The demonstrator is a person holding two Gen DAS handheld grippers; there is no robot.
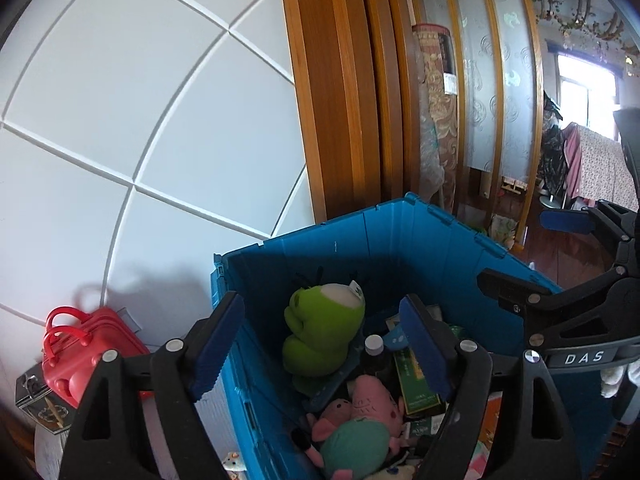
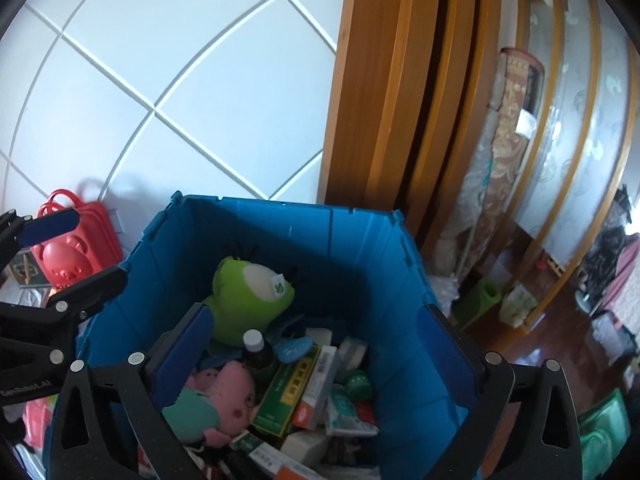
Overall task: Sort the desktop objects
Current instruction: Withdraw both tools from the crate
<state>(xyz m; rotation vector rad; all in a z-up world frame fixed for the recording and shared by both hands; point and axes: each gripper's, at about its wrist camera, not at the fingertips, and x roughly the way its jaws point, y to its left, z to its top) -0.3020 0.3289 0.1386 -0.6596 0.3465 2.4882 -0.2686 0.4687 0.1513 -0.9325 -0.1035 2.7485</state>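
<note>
Overhead, both the left tool [image 1: 322, 350] and right tool [image 2: 316, 354] hang released inside the blue crate's [image 2: 360, 240] rim.

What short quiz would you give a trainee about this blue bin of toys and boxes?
1. True or false: both grippers are open and empty.
2. What leans on the blue crate's back wall: A) green plush toy B) pink pig plush?
3. What red thing stands outside, left of the crate?

Key: 1 true, left gripper and right gripper; 2 A; 3 red toy suitcase.
</note>
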